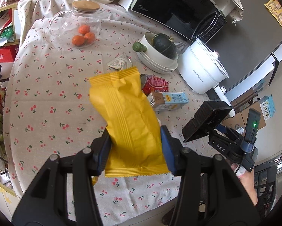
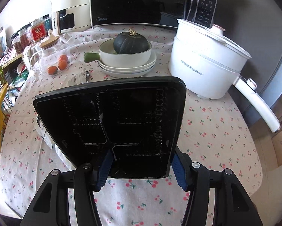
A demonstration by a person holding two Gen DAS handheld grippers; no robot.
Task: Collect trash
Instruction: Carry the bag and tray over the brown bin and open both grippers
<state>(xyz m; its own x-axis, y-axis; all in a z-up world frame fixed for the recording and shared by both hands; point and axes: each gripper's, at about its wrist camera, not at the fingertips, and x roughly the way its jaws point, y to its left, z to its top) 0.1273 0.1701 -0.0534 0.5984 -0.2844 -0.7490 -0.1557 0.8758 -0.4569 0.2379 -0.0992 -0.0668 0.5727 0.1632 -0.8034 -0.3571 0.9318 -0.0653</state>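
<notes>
Trash in play is a yellow snack wrapper point(image 1: 130, 120) and a black compartment tray point(image 2: 114, 124). With the white electric pot point(image 1: 203, 69) as landmark: the wrapper hangs above the cherry-print tablecloth point(image 1: 46, 94), well to the pot's left, pinched near its lower end between the blue pads of the left gripper point(image 1: 136, 146). Its long axis runs away from the gripper and leans up-left, the crimped far end toward the bowl with the dark squash point(image 1: 162, 46). The wrapper hides part of a red can point(image 1: 156, 84) and one end of a small carton point(image 1: 169, 98), both lying just left of the pot; a crumpled paper sachet point(image 1: 120, 62) peeks out beyond the wrapper's top edge.

The right gripper point(image 2: 141, 166) clamps the tray's near edge. The tray tilts up, ribbed underside facing the camera, far edge toward the pot point(image 2: 206, 60), and blocks the table behind it. In the left view the tray point(image 1: 206, 120) sits below the pot, partly cut off by the gripper body. What lies under it cannot be made out.
</notes>
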